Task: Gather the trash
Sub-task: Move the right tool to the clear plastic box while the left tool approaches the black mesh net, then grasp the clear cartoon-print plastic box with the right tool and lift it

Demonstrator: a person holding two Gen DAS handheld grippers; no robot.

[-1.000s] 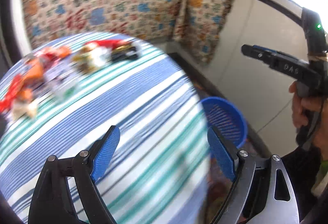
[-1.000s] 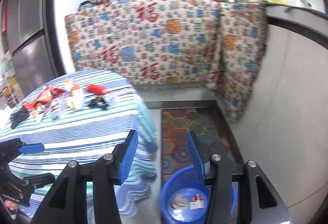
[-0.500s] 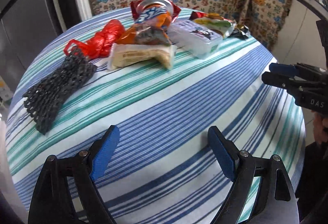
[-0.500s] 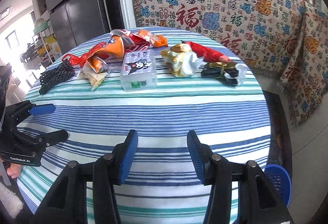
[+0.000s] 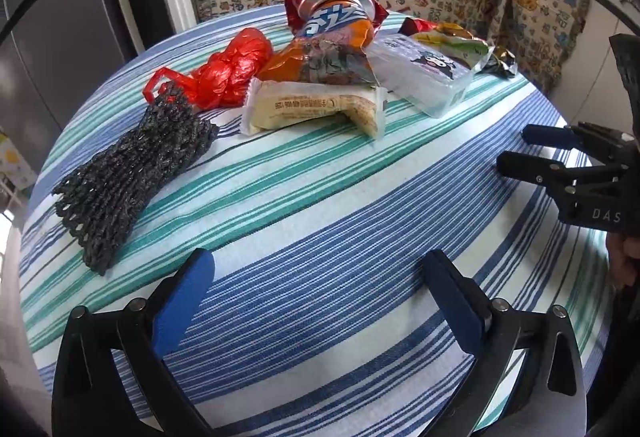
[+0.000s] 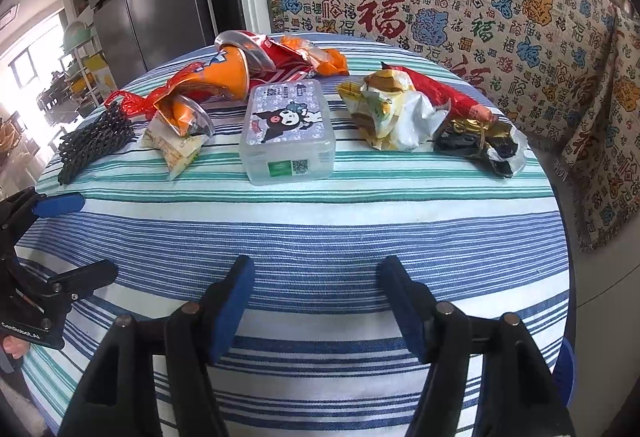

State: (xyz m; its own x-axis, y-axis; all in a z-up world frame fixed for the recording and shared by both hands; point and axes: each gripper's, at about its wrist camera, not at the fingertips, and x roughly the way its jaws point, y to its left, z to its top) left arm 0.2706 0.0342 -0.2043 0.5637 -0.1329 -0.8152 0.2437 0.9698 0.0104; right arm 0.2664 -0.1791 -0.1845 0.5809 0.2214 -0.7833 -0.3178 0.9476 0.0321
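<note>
Both grippers hover over the near, bare part of the striped tablecloth, nothing between their pads. Your left gripper is spread wide and opening further; your right gripper is also opening, less wide.

Trash lies in a row ahead of both, on the far half of the table.
- Ahead-left of your left gripper: black mesh net, limp, likely to snag; pinch a bunched fold. Beyond it, red plastic bag, soft and light.
- Straight ahead of the left: pale snack wrapper, under a crushed orange can. Wrapper is slick film; take it by the crimped end. Can is stiff but dented; grip across the body.
- Ahead of the right: clear plastic box, rigid, smooth-sided, may slip; span its narrow width.
- Ahead-right: crumpled yellow-white wrapper and black-gold wrapper, light and springy; pinch deep into the crumple.
</note>
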